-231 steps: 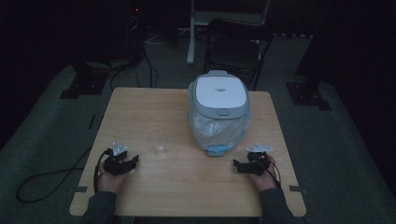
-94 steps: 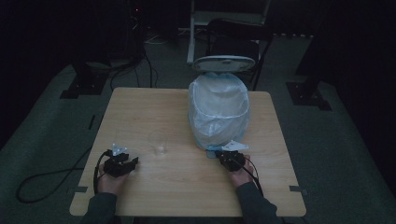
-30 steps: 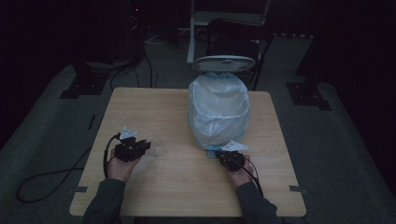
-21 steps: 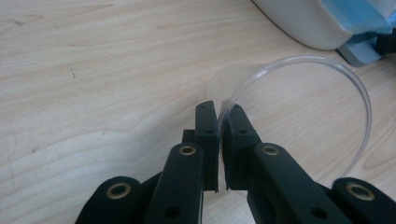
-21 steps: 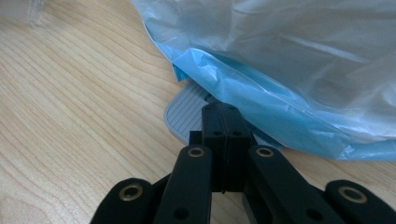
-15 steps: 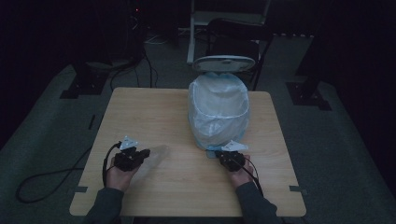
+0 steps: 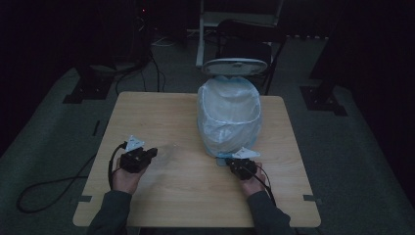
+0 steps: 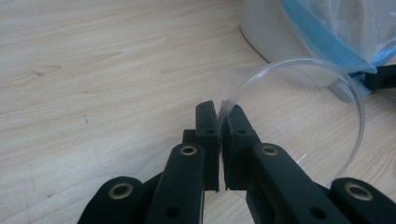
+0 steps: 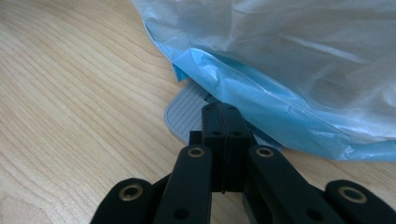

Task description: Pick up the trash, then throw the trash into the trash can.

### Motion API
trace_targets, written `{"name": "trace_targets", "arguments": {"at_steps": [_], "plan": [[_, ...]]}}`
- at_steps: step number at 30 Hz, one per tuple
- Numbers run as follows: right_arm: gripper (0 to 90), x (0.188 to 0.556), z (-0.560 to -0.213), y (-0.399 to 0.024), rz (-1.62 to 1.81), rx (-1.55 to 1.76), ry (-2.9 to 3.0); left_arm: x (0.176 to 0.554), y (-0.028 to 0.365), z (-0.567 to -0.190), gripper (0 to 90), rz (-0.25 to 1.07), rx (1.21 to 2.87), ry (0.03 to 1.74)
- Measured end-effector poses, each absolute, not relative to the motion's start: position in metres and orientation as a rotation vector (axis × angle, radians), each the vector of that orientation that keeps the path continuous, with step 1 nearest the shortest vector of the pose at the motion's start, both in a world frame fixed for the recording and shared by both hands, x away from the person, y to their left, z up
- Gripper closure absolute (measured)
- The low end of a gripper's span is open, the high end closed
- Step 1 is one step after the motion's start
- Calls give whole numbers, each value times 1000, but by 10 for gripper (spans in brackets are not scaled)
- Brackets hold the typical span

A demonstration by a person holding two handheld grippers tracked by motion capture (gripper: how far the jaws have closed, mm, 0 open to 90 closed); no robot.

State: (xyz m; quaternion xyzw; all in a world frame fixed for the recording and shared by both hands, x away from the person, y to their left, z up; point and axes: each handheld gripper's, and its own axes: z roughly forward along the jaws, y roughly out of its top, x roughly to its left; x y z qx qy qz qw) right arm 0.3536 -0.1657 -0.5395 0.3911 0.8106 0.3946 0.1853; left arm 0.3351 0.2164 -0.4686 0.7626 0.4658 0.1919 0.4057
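Observation:
A white pedal bin (image 7: 229, 115) lined with a pale blue plastic bag (image 9: 280, 56) stands on the wooden table (image 7: 161, 110), its lid (image 7: 235, 65) raised. My right gripper (image 9: 220, 109) is shut, and its tips rest on the grey ribbed pedal (image 9: 184, 114) at the bin's foot; from above it (image 7: 229, 161) sits just in front of the bin. Left of the bin, my left gripper (image 8: 218, 109) is shut on the rim of a clear round plastic cup (image 8: 359, 107). From above the left gripper (image 7: 152, 152) sits by the faint cup (image 7: 169, 149).
A dark folding chair (image 7: 244, 41) and stand legs (image 7: 320, 98) are behind the table. Cables (image 7: 49, 188) trail off the table's left side to the floor. The bin's white base (image 8: 266, 32) lies just beyond the cup.
The bin's lid has swung up since the right gripper came to the pedal. The left gripper has moved in to the clear cup and closed on its rim.

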Motion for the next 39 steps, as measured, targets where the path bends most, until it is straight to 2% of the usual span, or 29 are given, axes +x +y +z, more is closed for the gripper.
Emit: {"name": "trace_targets", "arguments": {"at_steps": [39], "plan": [[900, 354, -539, -166, 1116, 1106, 2285, 348, 208, -417, 875, 575, 1884, 1065]]}}
